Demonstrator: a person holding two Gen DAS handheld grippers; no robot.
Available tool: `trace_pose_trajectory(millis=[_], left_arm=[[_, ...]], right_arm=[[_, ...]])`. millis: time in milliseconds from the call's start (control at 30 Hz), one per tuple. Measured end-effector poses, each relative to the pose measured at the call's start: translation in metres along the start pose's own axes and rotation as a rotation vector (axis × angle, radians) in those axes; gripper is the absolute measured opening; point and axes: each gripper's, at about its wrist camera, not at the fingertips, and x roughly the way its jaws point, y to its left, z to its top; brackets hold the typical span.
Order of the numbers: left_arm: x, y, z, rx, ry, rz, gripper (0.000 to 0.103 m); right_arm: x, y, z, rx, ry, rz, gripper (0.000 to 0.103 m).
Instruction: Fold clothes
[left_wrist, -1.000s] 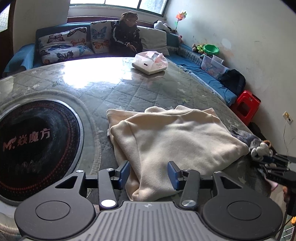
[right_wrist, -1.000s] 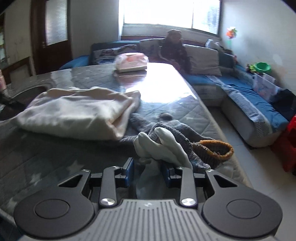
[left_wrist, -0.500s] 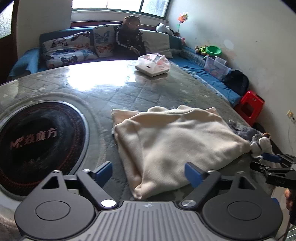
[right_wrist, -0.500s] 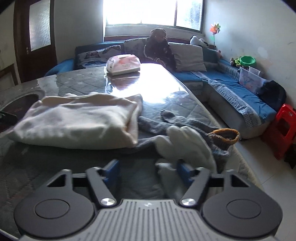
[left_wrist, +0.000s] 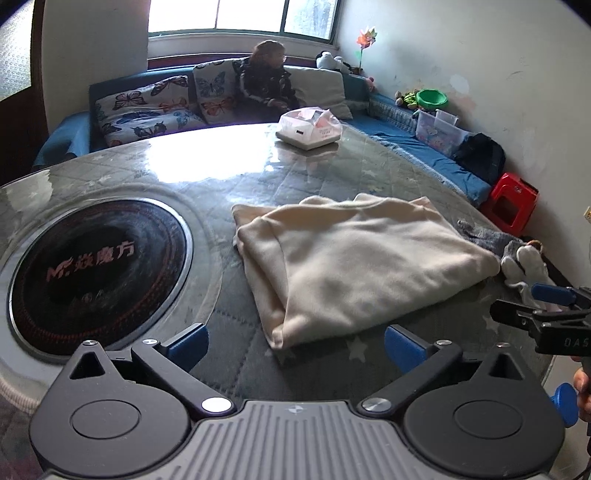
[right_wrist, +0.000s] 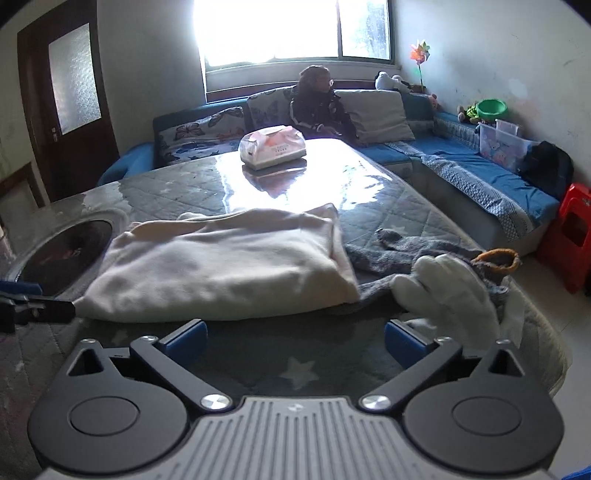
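Left wrist view: left gripper (left_wrist: 293, 347) spread wide, empty, cream garment (left_wrist: 354, 266) folded just ahead. Right gripper (right_wrist: 293, 341) likewise wide, empty. Next: grasp grey garment (right_wrist: 413, 251) ahead-right.

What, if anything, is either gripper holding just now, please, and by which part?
Nothing: the left gripper and the right gripper are both open and empty.

Your left gripper (left_wrist: 293, 345) is sitting low with jaws spread wide, gripping nothing. Your right gripper (right_wrist: 293, 341) is doing the same, fingers wide apart, nothing between them.
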Motion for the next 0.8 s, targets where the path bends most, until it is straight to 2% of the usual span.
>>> trace_pose_trajectory(millis=[233, 567, 800], left_arm=[[-0.007, -0.002, -0.011, -0.035, 0.009, 0.033, 0.103], [-0.014, -0.014, -0.024, -0.013, 0.027, 0.079, 0.103], [-0.018, -0.016, -0.031, -0.024, 0.032, 0.085, 0.103]], right_arm=[[-0.004, 0.019, -0.008, 0.004, 0.018, 0.001, 0.103], [-0.01, 0.029, -0.019, 0.011, 0.034, -0.015, 0.103], [-0.012, 0.038, -0.021, -0.012, 0.036, -0.01, 0.103]])
